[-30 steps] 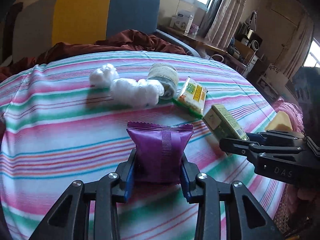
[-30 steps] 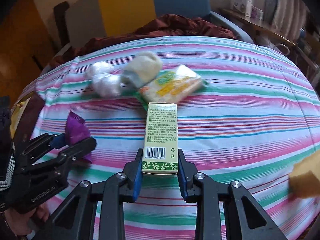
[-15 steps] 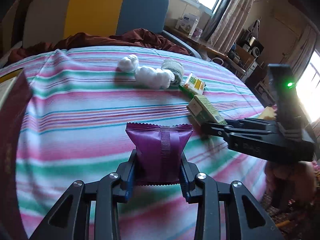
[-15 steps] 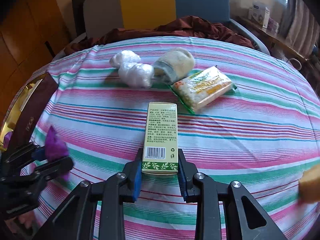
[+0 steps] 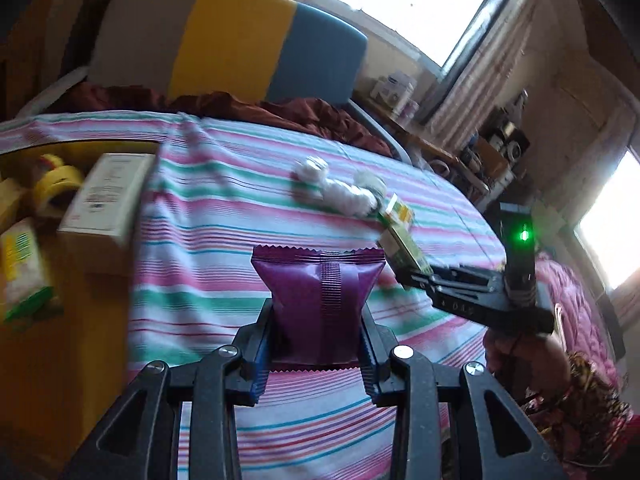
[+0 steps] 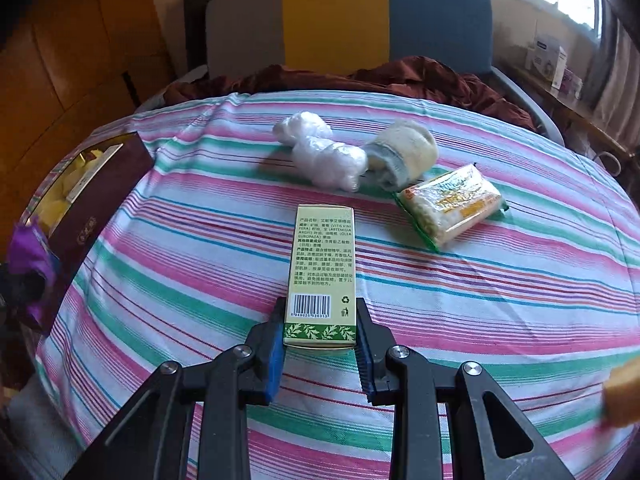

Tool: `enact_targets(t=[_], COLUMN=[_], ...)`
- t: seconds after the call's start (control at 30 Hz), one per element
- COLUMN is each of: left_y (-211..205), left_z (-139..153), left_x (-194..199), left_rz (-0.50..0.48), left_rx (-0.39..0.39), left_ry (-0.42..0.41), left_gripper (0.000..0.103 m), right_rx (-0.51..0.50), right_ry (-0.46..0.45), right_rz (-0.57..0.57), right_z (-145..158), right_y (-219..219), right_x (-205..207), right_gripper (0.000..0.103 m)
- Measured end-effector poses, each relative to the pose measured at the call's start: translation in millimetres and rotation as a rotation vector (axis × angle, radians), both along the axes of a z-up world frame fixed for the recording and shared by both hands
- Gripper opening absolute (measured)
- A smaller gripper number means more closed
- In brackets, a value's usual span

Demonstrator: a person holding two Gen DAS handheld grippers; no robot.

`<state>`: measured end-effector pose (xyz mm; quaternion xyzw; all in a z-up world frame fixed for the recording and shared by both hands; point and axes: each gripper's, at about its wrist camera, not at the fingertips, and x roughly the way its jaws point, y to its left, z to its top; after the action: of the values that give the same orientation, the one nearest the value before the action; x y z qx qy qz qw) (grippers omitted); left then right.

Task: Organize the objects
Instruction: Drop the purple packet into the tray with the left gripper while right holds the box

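Note:
My left gripper is shut on a purple snack packet, held upright above the striped cloth, beside an open box with a yellow lining at the left. My right gripper is shut on a pale green carton with a barcode, held over the middle of the bed. In the left wrist view the right gripper shows at the right with that carton in it. In the right wrist view the purple packet shows blurred at the far left, by the box's dark red wall.
On the striped cloth lie a white plastic bundle, a rolled cream sock and a yellow-green noodle pack. Inside the box lie a white carton, a yellow roll and another pack. A yellow thing sits at the right edge.
My left gripper has swung left and risen with the purple packet, bringing the open box into its view. The right gripper drifted a little with the green carton still in it.

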<state>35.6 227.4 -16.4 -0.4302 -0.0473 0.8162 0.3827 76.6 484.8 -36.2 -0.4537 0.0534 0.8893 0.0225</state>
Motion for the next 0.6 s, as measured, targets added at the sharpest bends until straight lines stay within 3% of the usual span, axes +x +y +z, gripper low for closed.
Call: enact_targets(t=[0.37,0.6], left_y=[-88,-115], left_z=[16,6], left_x=[-58,-98], left_rz=[0.291,0.401], left_rx=[0.063,0.057], left_ry=[-0.033,-0.074], left_gripper=[0.036,0.036], right_rx=[0.012,0.016], right_ry=[0.027,0.025], right_rz=[0.037,0.065], right_z=[2,-1], right_y=[-13,-21], right_x=[1,-1], right_gripper=[0.031,0.031])
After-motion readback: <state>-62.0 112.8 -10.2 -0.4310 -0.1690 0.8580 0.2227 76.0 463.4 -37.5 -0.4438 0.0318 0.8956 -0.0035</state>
